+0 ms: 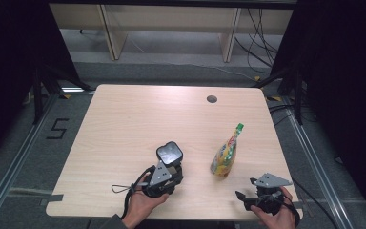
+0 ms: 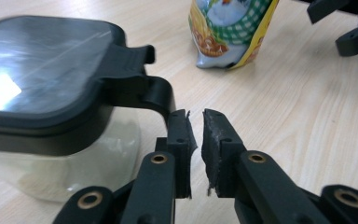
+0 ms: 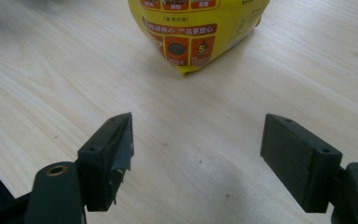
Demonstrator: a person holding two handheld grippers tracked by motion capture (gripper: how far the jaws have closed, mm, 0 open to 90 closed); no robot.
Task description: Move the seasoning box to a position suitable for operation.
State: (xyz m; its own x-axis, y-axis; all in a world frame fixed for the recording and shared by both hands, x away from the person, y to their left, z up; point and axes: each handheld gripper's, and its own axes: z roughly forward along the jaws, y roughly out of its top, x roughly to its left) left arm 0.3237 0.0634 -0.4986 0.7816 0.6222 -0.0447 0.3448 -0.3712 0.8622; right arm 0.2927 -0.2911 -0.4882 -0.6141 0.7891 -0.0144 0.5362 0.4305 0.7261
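Both grippers rest low at the table's (image 1: pixel 124 124) near edge.
Left gripper (image 2: pixel 196 140) nearly closed beside lidded jar (image 2: pixel 51 107); right gripper (image 3: pixel 196 154) gapes before yellow pouch (image 3: pixel 200 28).

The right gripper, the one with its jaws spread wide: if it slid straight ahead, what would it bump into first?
Most likely the yellow snack pouch. In the right gripper view the right gripper has bare table ahead of its open jaws, then the pouch's bottom edge roughly in line. How far off is hard to judge.
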